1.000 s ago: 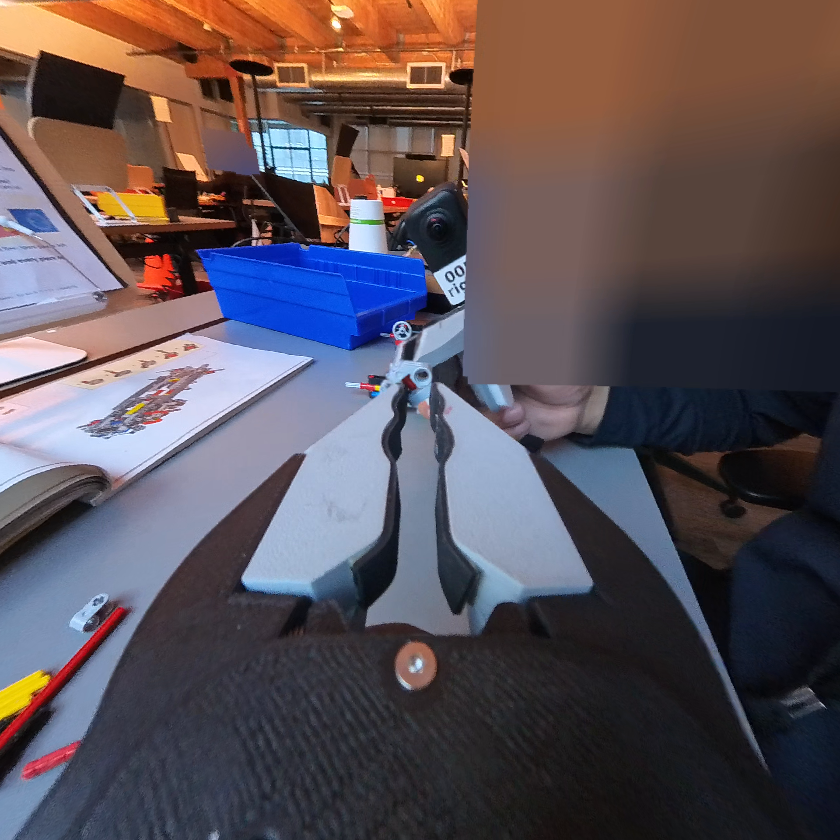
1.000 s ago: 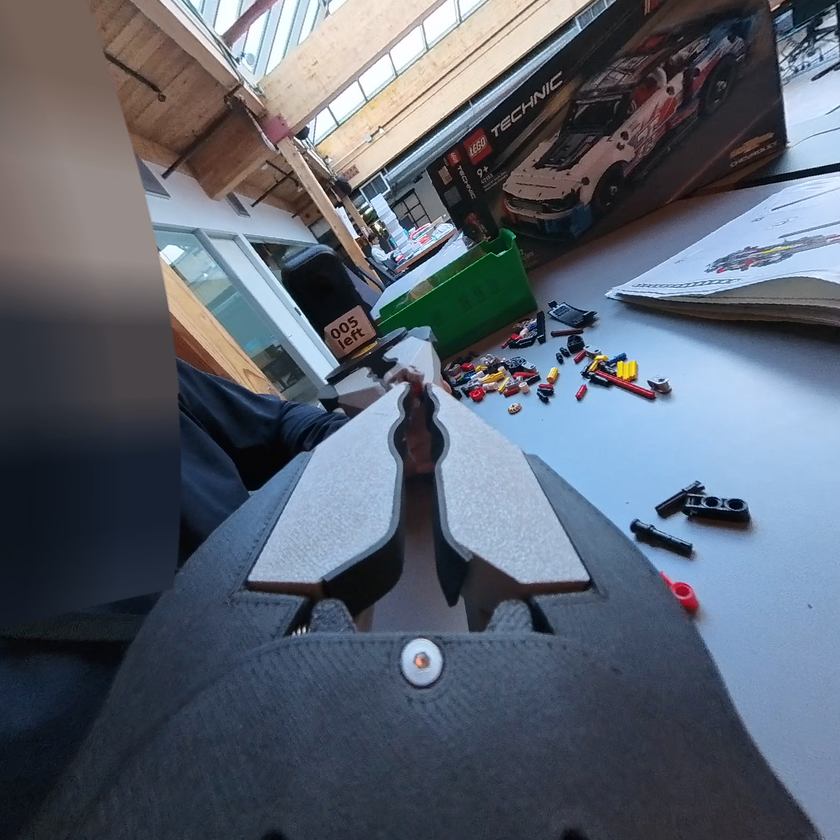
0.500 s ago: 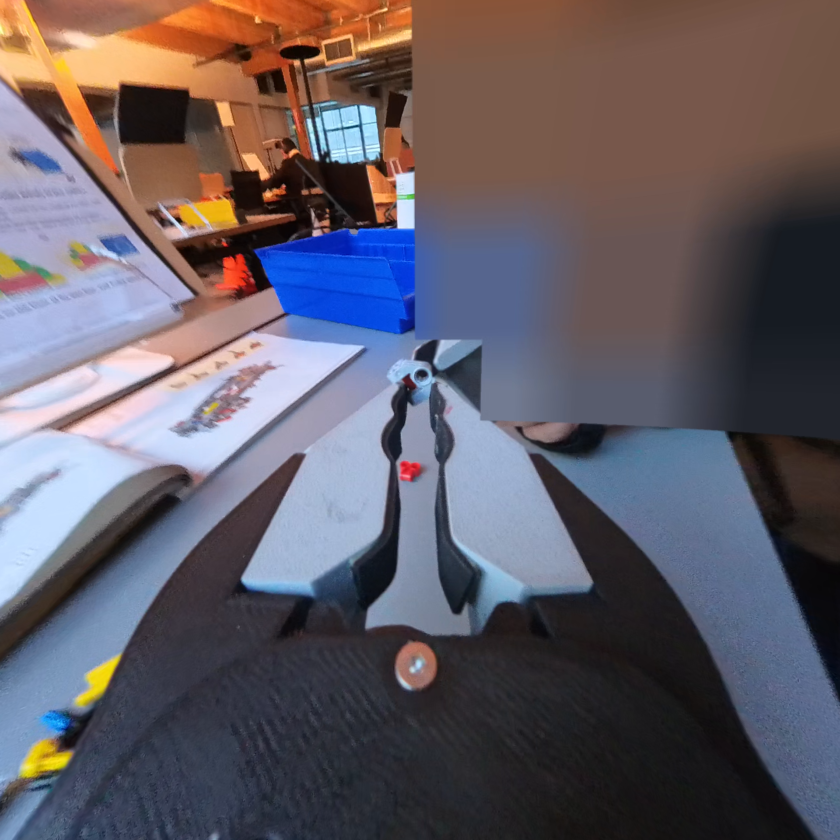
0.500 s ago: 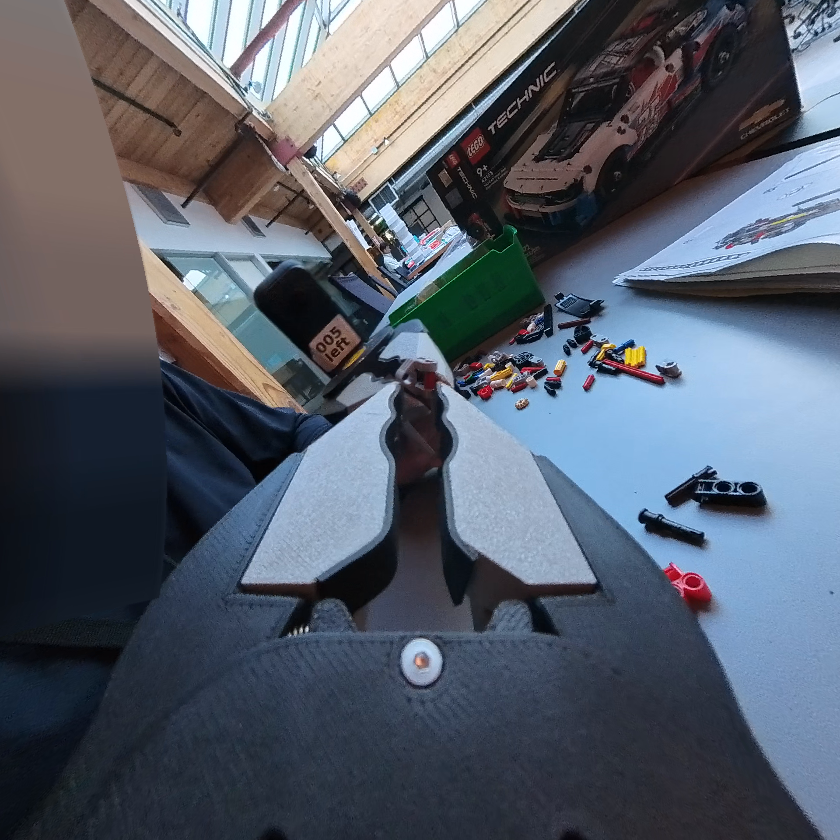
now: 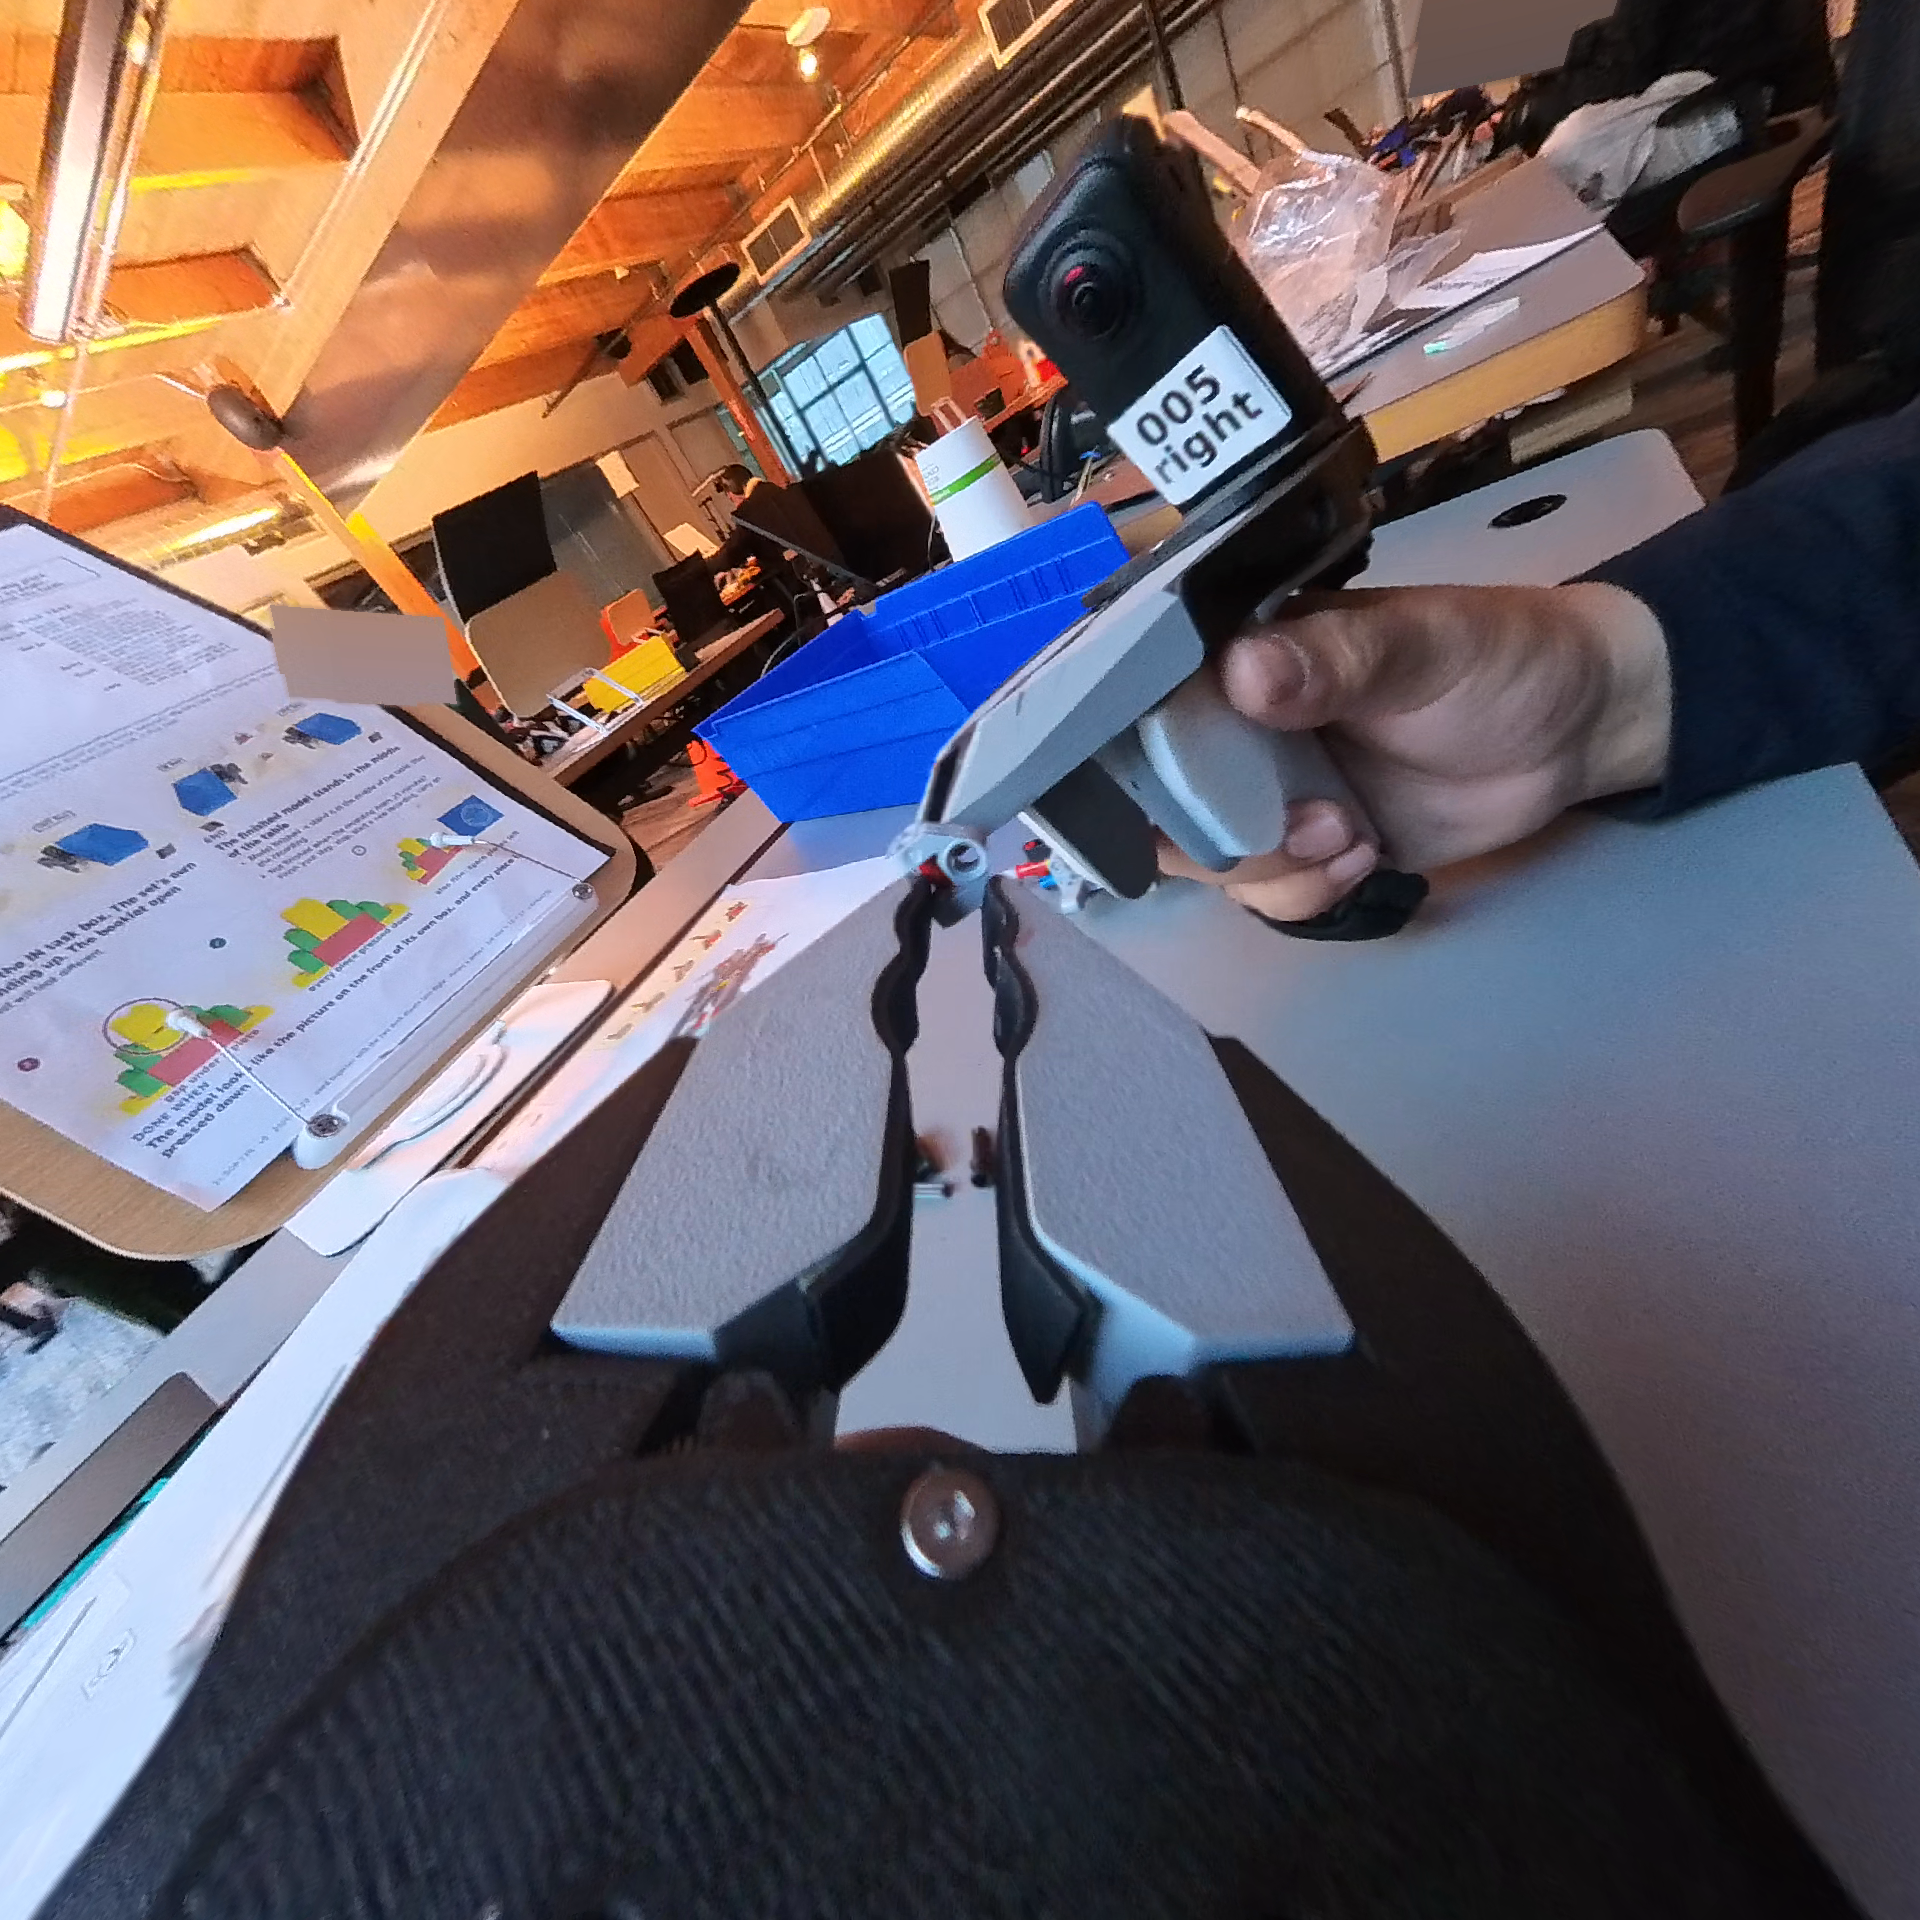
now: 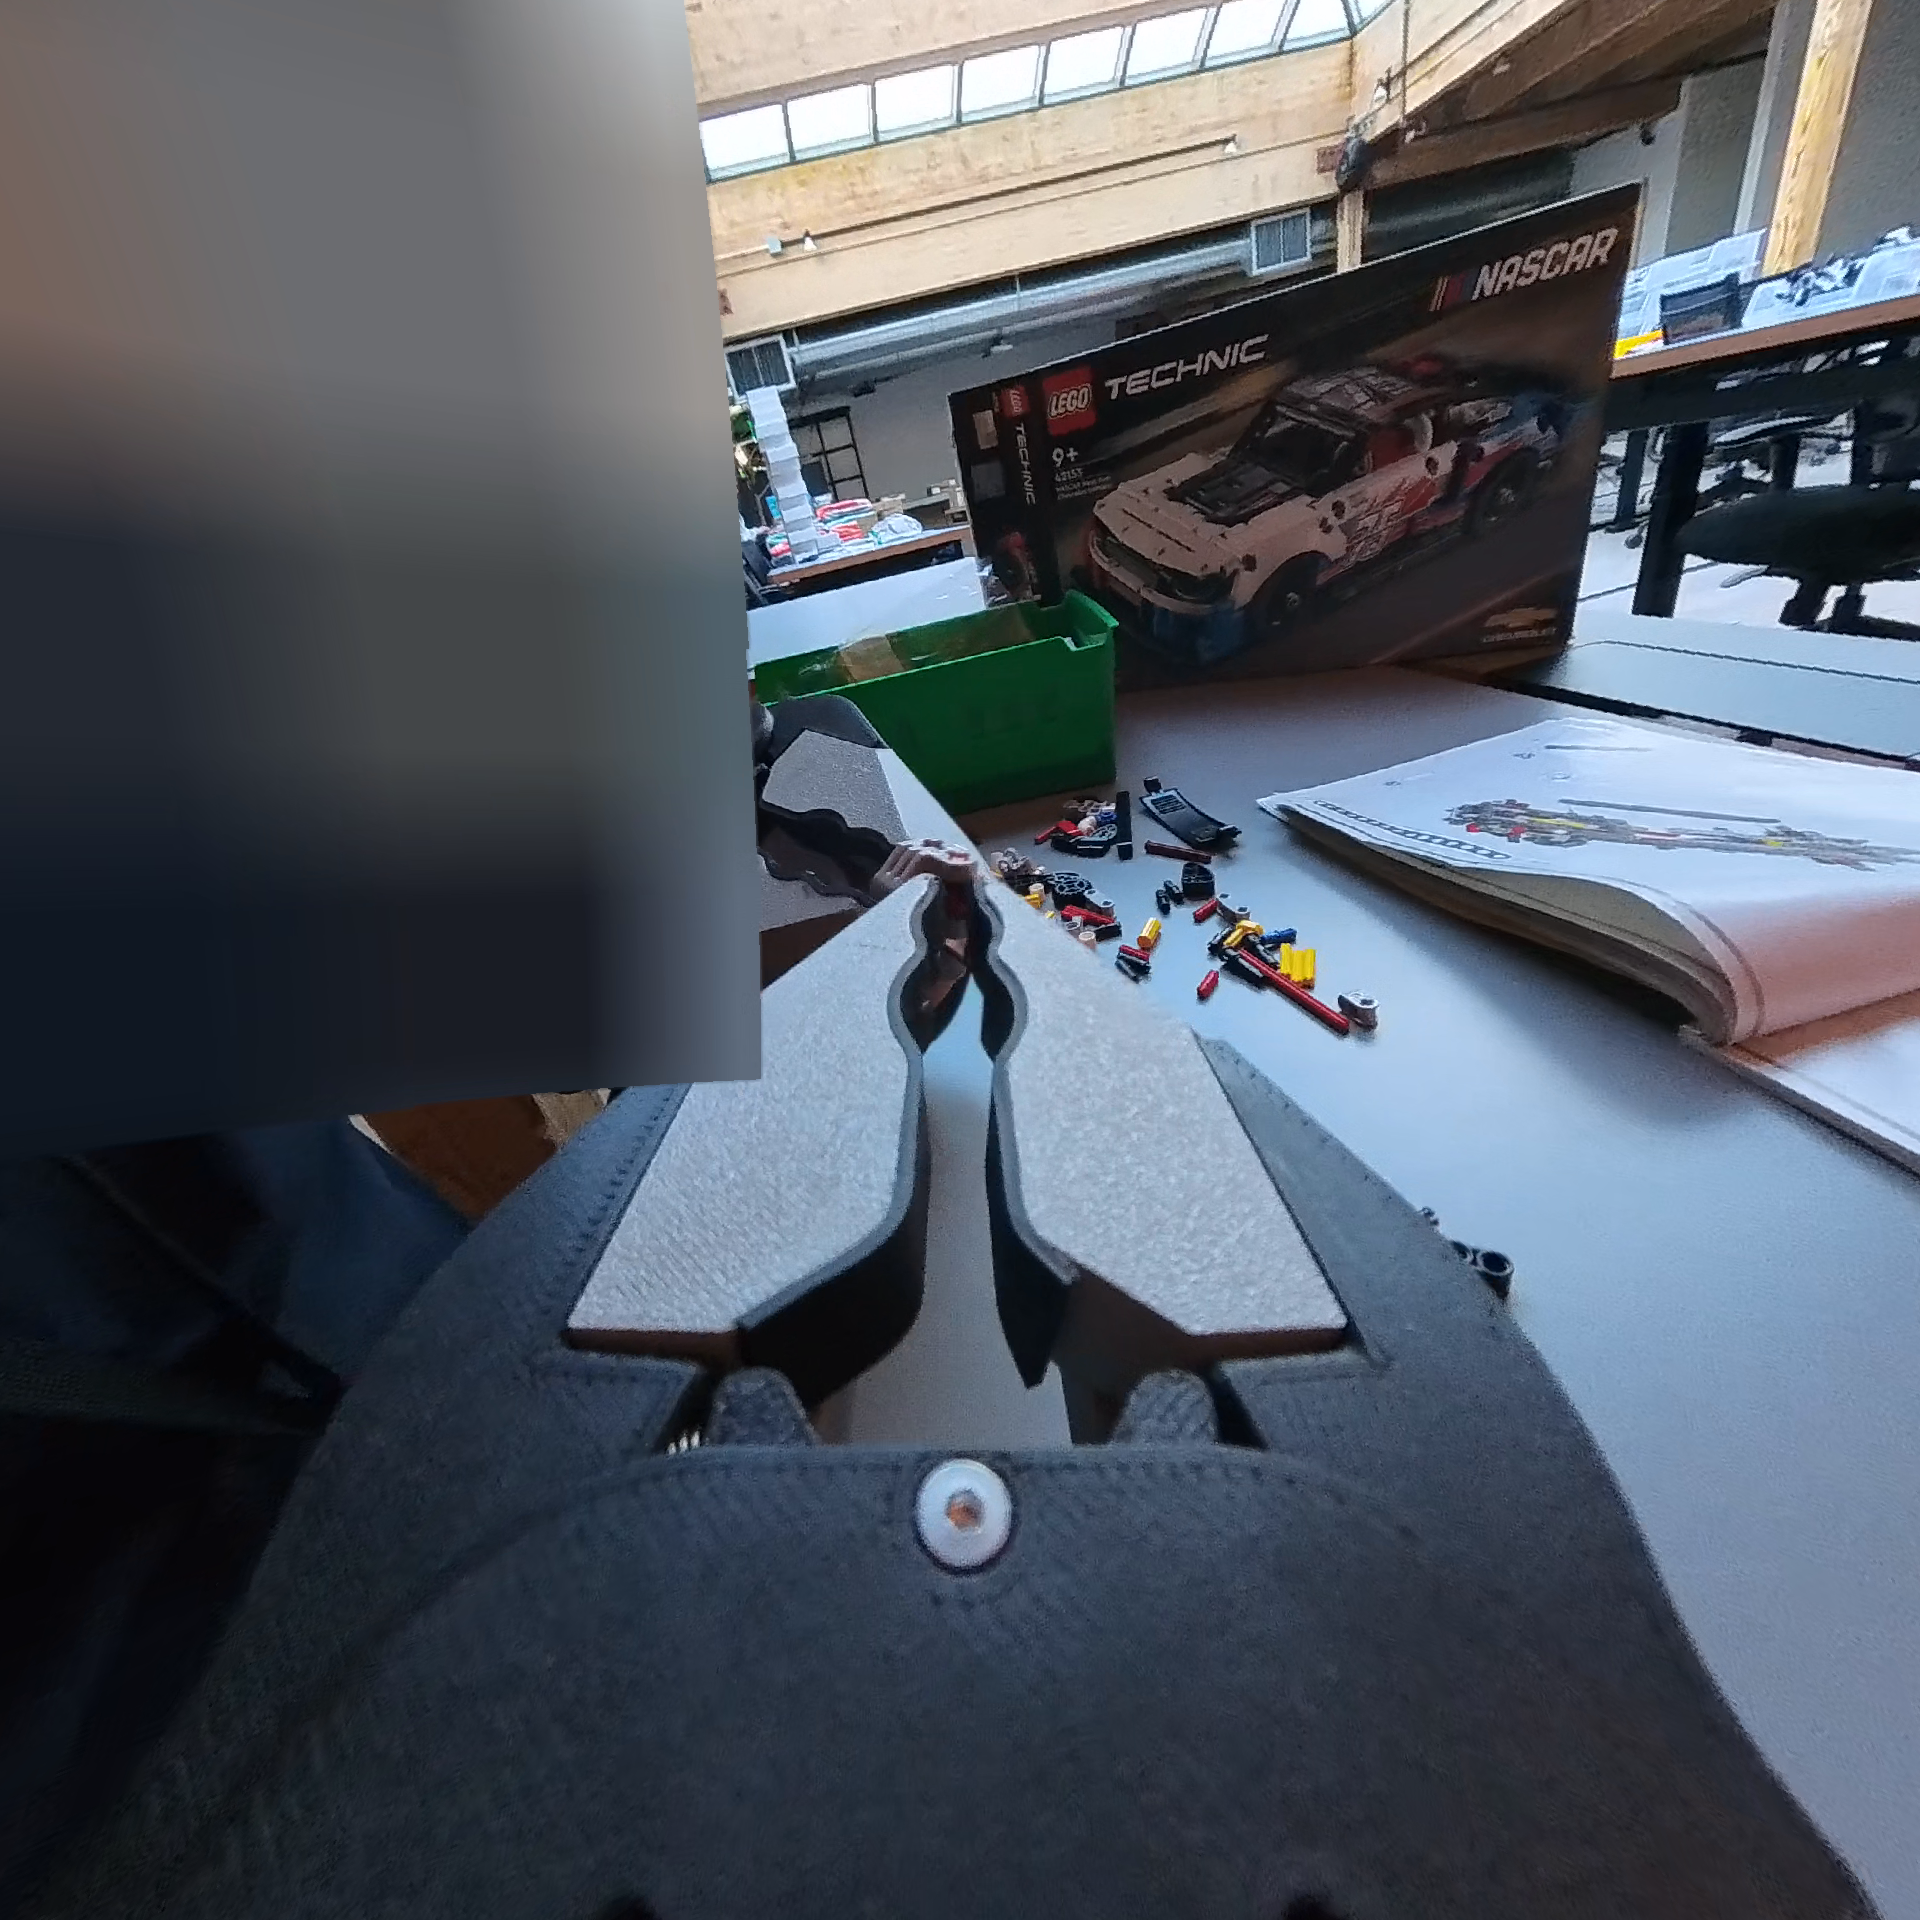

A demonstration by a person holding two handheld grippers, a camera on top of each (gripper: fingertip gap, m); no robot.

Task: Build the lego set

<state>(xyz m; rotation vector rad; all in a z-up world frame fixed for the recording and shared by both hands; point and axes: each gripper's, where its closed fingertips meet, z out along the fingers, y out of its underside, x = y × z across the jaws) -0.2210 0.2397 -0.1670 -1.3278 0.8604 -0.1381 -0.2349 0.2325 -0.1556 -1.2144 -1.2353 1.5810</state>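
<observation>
Gripping at its very tips, the left gripper [image 5: 951, 909] holds a small grey connector piece [image 5: 954, 857]. The fingers [image 5: 904, 997] stand apart lower down and close only on the piece.

- The right gripper [image 6: 956, 894] meets it tip to tip, raised above the table [image 5: 1558, 1143]. Its fingers are nearly closed on what looks like a small red piece [image 6: 954, 902]. Both pads seem to be against it, though the spot is small and dark.
- The red and grey pieces are touching. I cannot tell whether they are fully seated.
- A hand [image 5: 1455, 727] holds the right gripper's handle, resting low near the tabletop.

Progress, as a judgement: only this small joint is in hand, and no larger built model shows.
- A scatter of loose pieces [image 6: 1195, 925] lies unsorted just beyond the tips.
- A few dark bits [image 5: 935, 1174] lie on the table under the left gripper.

Room:
- Bare grey table runs open on the right gripper's side.
- The table edge falls away close beside the meeting tips.
- An open booklet [image 6: 1662, 883] lies farther out.
- Beyond it are a green bin [image 6: 987, 707], a blue bin [image 5: 883, 717] and a tall printed box [image 6: 1299, 468] standing at the back.
</observation>
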